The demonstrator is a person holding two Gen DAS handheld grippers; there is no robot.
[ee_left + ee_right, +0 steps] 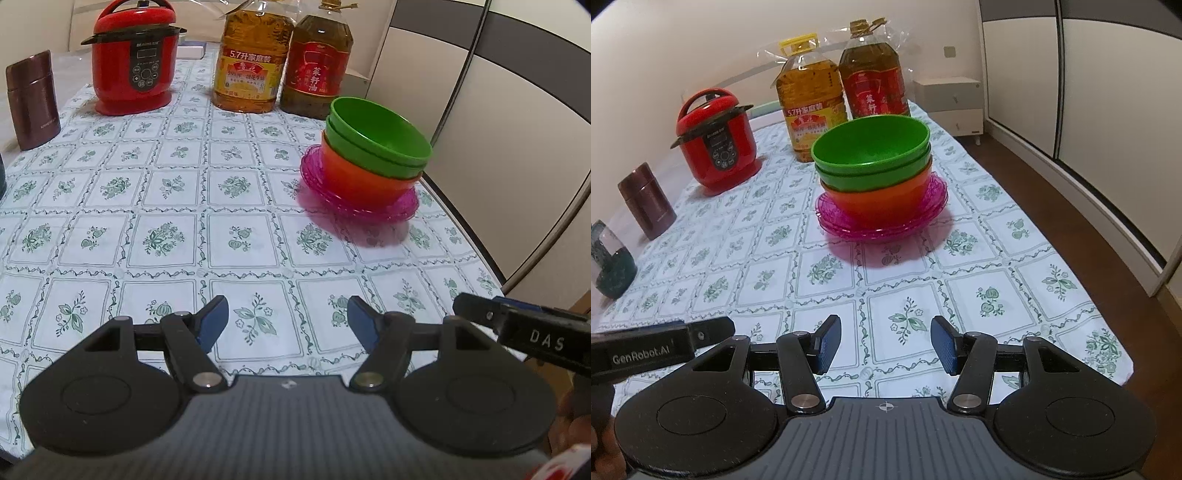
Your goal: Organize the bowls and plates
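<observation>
- Bowls (873, 166) nested, two green over one orange, atop pink plates (934, 210), toward table's (1015, 295) right edge.
- Right tongs (885, 345) and left tongs (288, 325) spread apart, empty, well short of stack.
- Stacking apparently complete; next likely withdrawal or final check.

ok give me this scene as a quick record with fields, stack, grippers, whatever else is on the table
stack: two green bowls nested in an orange bowl, on pink plates
left hand-held gripper: open, holding nothing
right hand-held gripper: open, holding nothing
behind stack: two oil bottles
also on table: red cooker, brown flask
</observation>
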